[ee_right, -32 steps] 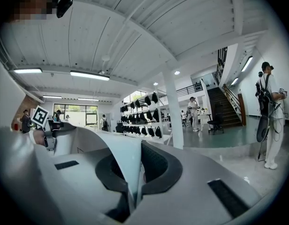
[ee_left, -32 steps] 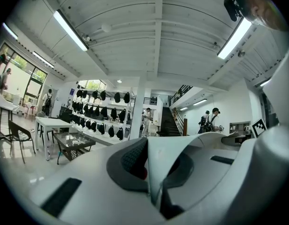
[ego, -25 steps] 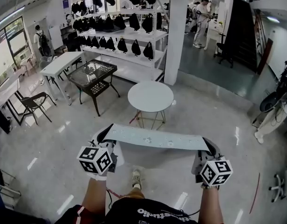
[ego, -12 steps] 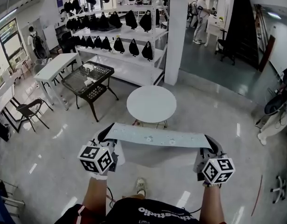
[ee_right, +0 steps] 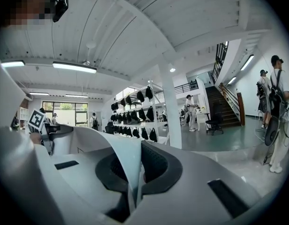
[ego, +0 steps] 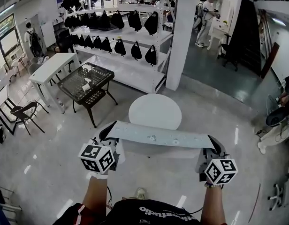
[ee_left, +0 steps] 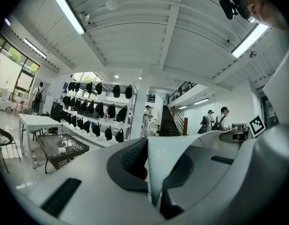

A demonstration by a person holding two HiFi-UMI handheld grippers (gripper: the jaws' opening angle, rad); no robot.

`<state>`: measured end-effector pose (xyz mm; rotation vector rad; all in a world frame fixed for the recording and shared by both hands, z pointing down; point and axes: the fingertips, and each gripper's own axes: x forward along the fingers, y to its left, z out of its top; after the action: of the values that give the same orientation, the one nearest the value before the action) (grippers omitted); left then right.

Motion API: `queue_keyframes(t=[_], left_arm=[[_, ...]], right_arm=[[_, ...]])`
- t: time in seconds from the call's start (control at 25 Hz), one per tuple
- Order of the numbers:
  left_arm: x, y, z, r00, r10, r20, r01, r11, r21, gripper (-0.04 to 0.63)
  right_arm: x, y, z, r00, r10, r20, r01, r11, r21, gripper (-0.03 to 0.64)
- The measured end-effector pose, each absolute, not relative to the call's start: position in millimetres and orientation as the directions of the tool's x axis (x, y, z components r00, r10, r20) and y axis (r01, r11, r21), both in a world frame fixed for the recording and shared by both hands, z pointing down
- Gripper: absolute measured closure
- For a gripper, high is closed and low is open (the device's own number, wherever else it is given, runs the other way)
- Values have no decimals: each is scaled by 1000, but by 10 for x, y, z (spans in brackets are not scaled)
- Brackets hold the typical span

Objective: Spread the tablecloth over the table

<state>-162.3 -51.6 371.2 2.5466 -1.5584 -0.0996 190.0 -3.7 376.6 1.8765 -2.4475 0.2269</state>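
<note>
White tablecloth [ego: 158, 136], one, pinched by left tool [ego: 107, 133], right tool [ego: 211, 142]; one round table [ego: 155, 108].

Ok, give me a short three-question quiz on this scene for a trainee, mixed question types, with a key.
1. True or false: the tablecloth already lies spread on the round white table.
2. What hangs on the white shelves? A black bags, B towels, C helmets.
3. Fill in: the left gripper and the right gripper are each shut on the ____.
Key: 1 false, it is held stretched in the air between the grippers; 2 A; 3 tablecloth.
</note>
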Motion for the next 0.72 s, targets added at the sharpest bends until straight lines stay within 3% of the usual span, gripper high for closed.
queue_keyframes(t=[0.72], left_arm=[[-1919,-1497,3568,486,-874,-31,-861,-484,156,575]], right_arm=[[1602,-943,3560,-236,-967,93,-971,233,-43,591]])
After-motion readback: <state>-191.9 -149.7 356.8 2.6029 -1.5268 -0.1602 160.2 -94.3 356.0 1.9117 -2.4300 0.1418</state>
